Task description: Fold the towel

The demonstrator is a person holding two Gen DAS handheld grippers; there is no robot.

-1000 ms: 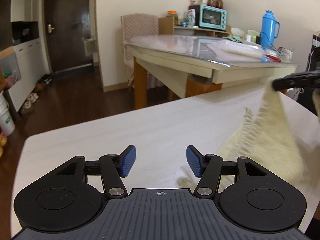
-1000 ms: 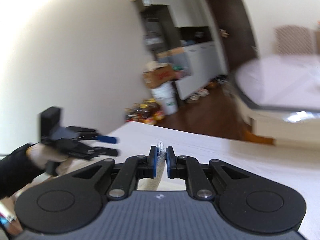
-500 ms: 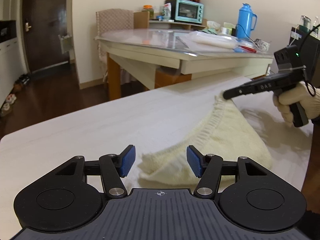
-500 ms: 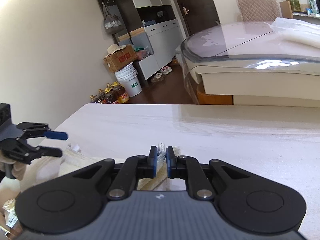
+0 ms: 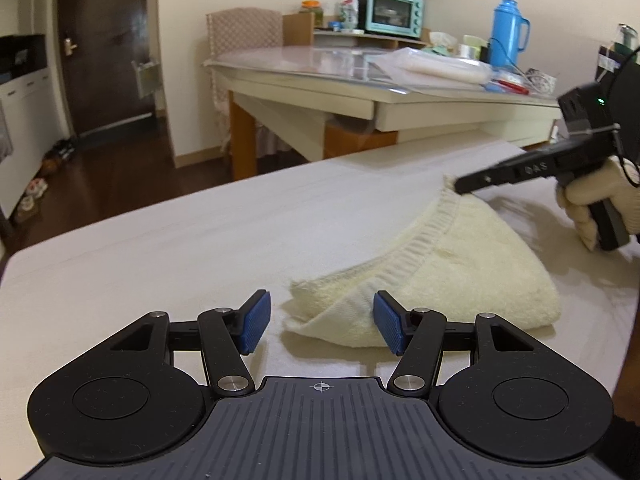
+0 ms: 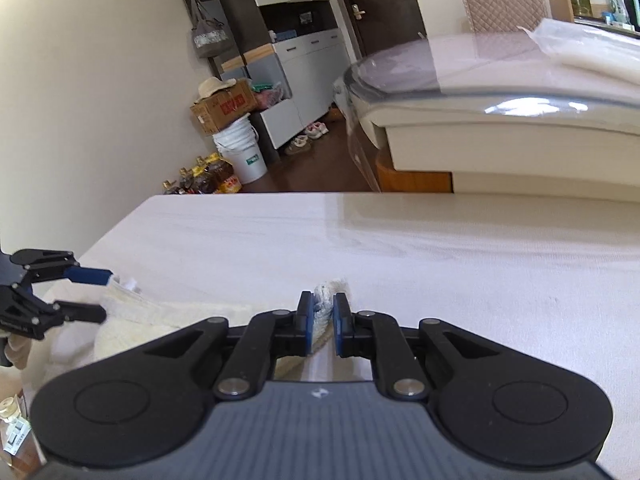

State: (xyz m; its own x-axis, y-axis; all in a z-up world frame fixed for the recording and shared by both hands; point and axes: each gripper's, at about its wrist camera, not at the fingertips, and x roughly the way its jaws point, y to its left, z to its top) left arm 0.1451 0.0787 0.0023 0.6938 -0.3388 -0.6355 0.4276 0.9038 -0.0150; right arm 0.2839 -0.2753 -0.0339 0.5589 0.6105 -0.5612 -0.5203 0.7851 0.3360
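Note:
A cream towel (image 5: pixel 452 272) lies doubled over on the white table (image 5: pixel 160 240). My left gripper (image 5: pixel 322 326) is open, its blue pads either side of the towel's near corner, not closed on it. My right gripper (image 6: pixel 323 320) is shut on a far corner of the towel (image 6: pixel 160 316) and holds it just above the table; it also shows at the right of the left wrist view (image 5: pixel 464 186). The left gripper shows at the left edge of the right wrist view (image 6: pixel 92 296), open beside the towel's other corner.
A second table (image 5: pixel 360 80) with a clear cover stands beyond, carrying a teal oven (image 5: pixel 390 14), a blue thermos (image 5: pixel 510 32) and bags. A chair (image 5: pixel 244 36), a dark door (image 5: pixel 104 40), a white bucket (image 6: pixel 240 156), box and bottles line the far floor.
My right gripper has carried the towel corner down and leftward, laying the towel folded on the table. My left gripper has closed in on the towel's near corner, still open.

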